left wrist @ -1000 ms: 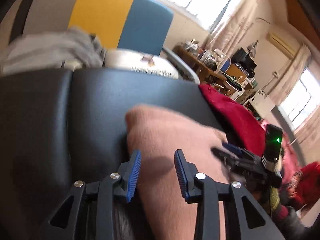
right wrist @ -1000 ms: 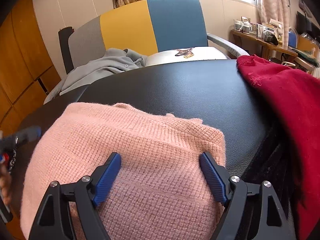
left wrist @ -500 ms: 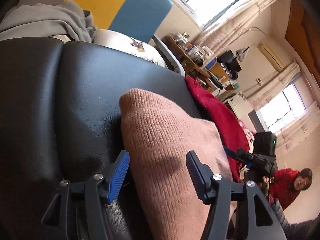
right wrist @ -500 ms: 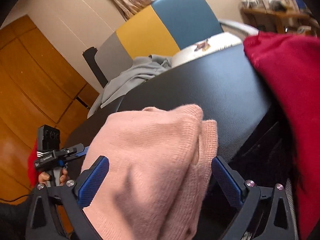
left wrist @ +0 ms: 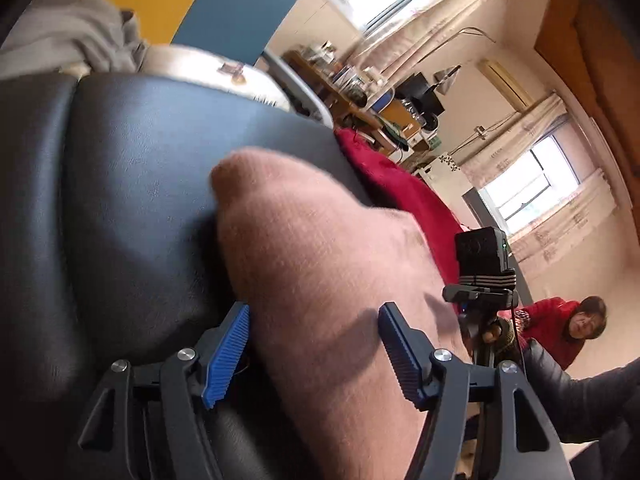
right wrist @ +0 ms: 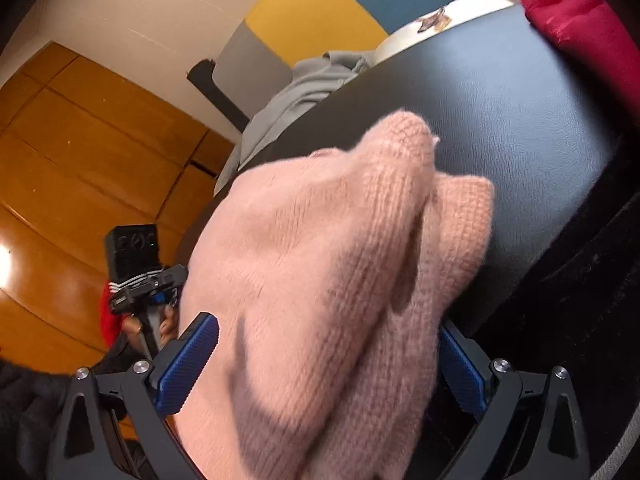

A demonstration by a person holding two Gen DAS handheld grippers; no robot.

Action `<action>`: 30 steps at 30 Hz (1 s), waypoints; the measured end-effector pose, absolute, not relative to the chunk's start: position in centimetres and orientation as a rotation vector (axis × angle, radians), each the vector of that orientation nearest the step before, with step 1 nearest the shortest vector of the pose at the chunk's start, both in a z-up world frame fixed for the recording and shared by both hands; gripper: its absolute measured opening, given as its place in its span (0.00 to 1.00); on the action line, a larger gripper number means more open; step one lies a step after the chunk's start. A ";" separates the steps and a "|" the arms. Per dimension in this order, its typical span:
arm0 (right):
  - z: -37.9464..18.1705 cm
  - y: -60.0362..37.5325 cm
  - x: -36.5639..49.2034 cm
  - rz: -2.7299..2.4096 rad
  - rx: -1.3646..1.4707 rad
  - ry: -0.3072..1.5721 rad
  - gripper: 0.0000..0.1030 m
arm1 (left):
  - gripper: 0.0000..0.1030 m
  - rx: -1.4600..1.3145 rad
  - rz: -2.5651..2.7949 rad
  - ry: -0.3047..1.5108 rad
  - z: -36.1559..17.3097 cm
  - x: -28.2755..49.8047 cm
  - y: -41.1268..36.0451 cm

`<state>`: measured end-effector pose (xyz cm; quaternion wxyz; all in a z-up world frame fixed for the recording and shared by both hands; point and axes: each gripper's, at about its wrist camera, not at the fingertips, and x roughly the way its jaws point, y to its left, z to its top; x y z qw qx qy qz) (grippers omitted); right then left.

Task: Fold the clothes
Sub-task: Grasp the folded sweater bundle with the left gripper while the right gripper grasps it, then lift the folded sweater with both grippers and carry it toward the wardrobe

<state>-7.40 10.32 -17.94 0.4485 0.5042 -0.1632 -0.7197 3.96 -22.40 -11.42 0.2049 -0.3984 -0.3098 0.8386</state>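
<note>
A folded pink knit sweater (left wrist: pixel 320 280) lies on the black padded surface (left wrist: pixel 132 184); it also shows in the right wrist view (right wrist: pixel 320 264). My left gripper (left wrist: pixel 314 348) is open, its blue pads either side of the sweater's near left part. My right gripper (right wrist: pixel 328 364) is open wide, straddling the sweater's near right part, where a folded corner is humped up. Each gripper shows in the other's view: the right gripper (left wrist: pixel 480 292) past the sweater, the left gripper (right wrist: pixel 140 280) at the left.
A red garment (left wrist: pixel 400 184) lies on the surface's right side, also in the right wrist view (right wrist: pixel 584 32). A grey garment (right wrist: pixel 304 88) lies on the yellow, blue and grey chair (right wrist: pixel 320 12) behind. A person in red (left wrist: pixel 568 332) sits at the right. Wooden cabinets (right wrist: pixel 80 152) stand at the left.
Both grippers have opened wider and tilted, drawing back toward the near edge. The sweater's right corner has humped up from lying flat.
</note>
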 end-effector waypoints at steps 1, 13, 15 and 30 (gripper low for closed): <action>-17.8 9.6 -6.9 -1.799 1.239 -0.350 1.00 | 0.65 -1.114 2.317 -0.881 -11.6 3.8 -22.4; -17.4 7.0 -5.0 -1.880 1.197 -0.074 1.00 | 0.49 -1.129 2.240 -0.951 -13.5 1.9 -21.3; -17.7 8.0 -5.2 -1.886 1.193 -0.184 1.00 | 0.45 -1.110 2.252 -0.982 -13.7 3.1 -21.4; -16.9 4.3 1.1 -1.877 1.197 -0.273 0.45 | 0.40 -1.020 2.521 -1.055 -10.9 15.6 -21.7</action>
